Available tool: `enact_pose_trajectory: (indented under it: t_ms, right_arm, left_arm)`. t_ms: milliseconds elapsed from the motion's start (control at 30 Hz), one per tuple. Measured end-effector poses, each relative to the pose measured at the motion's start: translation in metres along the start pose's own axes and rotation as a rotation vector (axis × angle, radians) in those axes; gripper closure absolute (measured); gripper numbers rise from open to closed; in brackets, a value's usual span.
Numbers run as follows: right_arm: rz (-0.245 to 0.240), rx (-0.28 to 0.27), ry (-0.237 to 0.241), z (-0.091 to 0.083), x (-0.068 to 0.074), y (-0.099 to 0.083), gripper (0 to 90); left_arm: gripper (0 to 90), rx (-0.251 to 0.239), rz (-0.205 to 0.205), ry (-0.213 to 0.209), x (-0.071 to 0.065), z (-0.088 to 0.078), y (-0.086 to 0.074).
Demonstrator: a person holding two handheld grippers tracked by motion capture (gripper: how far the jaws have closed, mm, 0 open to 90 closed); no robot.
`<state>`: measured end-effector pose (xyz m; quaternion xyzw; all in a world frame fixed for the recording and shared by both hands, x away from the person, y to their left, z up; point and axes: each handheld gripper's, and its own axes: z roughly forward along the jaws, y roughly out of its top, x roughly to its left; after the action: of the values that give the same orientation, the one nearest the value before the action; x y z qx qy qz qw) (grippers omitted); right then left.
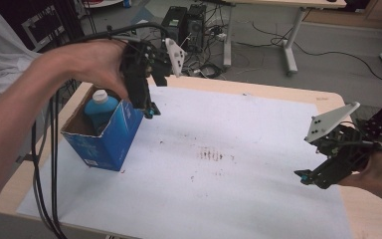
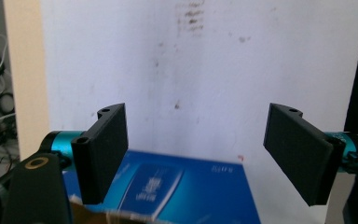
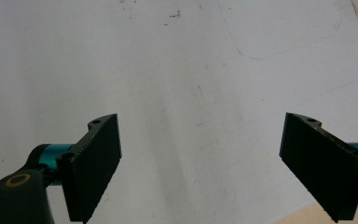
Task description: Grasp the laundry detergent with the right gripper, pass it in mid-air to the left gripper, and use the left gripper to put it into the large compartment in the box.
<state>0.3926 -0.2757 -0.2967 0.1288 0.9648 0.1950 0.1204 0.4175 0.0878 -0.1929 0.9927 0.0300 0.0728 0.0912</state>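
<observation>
White sheet [image 1: 238, 164], blue box [image 2: 186, 191] below spread fingers [image 2: 105, 149]

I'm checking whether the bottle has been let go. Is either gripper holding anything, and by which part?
Nothing is held. The left gripper is open above the blue box, with the bottle standing inside it. The right gripper is open over the white sheet.

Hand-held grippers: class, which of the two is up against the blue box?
The left hand-held gripper, at the top rim of the blue box that holds a blue bottle. The right hand-held gripper sits far across the white sheet, jaws open.
</observation>
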Motion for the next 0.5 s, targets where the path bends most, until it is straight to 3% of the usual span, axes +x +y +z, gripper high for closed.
enact_pose_trajectory:
  t_ms: [67,133,267,333,500]
  right_arm:
    - [-0.004,-0.002,-0.001,0.0,-0.001,0.0,12.1]
    - [-0.002,0.002,-0.001,0.0,-0.001,0.001,12.1]
    - [-0.005,0.008,-0.005,-0.001,-0.001,0.001,12.1]
    - [-0.007,0.006,-0.009,-0.002,-0.002,0.002,12.1]
    - [-0.005,0.01,-0.013,-0.002,-0.002,0.004,12.1]
  left_arm:
    - [18.8,-0.003,0.018,-0.004,-0.002,0.01,0.012]
    - [18.9,-0.014,0.043,0.025,-0.004,0.017,0.024]
    - [18.8,-0.006,0.064,-0.009,-0.007,0.035,0.042]
    - [18.8,0.011,0.079,0.003,-0.008,0.045,0.049]
    - [16.0,0.028,0.072,-0.006,-0.013,0.075,0.057]
